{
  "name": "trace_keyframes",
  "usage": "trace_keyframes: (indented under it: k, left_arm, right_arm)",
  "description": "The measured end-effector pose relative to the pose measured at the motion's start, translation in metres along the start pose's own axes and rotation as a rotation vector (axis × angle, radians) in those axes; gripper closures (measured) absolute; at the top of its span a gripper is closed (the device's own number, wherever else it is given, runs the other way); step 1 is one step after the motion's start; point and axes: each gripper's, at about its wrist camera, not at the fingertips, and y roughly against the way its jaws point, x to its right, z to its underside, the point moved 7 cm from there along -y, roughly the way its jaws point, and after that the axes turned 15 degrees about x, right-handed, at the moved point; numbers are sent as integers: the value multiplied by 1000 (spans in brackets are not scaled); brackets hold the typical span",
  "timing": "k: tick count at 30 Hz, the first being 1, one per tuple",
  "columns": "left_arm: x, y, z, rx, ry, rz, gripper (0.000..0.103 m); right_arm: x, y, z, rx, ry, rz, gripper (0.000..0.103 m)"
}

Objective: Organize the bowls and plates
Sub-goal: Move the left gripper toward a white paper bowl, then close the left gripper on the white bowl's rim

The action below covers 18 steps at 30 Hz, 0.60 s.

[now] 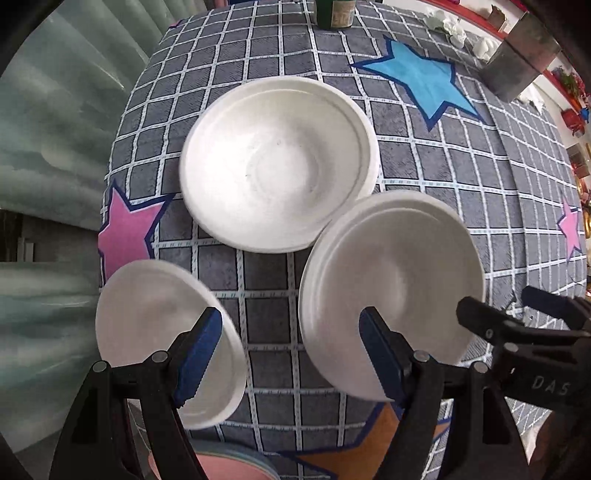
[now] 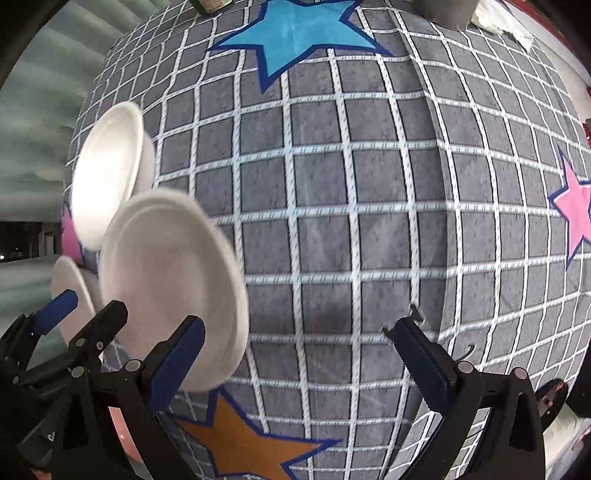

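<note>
Three white foam bowls sit on the grey checked tablecloth [image 1: 266, 295]. The largest bowl stack [image 1: 277, 162] is in the middle of the left wrist view. A second stack [image 1: 391, 284] lies to its lower right, and a smaller bowl [image 1: 159, 332] lies at lower left near the table edge. My left gripper [image 1: 291, 354] hangs open above the cloth between the two nearer bowls, holding nothing. In the right wrist view my right gripper [image 2: 299, 363] is open over bare cloth, with the nearest bowl stack [image 2: 173, 284] just beyond its left finger [image 2: 177, 365].
A stack of pink and teal plates [image 1: 221, 465] shows at the near edge under the left gripper. A green bottle [image 1: 334, 13], a metal box [image 1: 524, 55] and crumpled white paper [image 1: 450, 26] stand at the far side. The table drops off at the left.
</note>
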Motion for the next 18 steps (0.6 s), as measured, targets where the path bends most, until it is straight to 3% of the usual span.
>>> trace_keyframes:
  k: [5, 6, 8, 11, 15, 17, 18]
  left_arm:
    - [2, -11, -4, -35, 27, 21, 27]
    - [3, -11, -5, -39, 31, 36, 27]
    - [9, -12, -6, -44, 25, 60, 29]
    - [22, -13, -7, -54, -9, 59, 37]
    - [31, -21, -2, -82, -29, 65, 48]
    - [38, -27, 5, -117, -32, 76, 62]
    - [41, -28, 7, -124, -34, 83, 64]
  right_arm:
    - [4, -2, -9, 9, 2, -19, 2]
    - [1, -6, -13, 10, 4, -26, 6]
    - [-8, -12, -14, 0, 20, -34, 32]
    - [-15, -19, -6, -27, 15, -53, 48]
    - [-17, -26, -5, -51, -6, -88, 55]
    - [-21, -24, -5, -48, 2, -109, 59]
    - [-26, -27, -2, -56, 0, -132, 69]
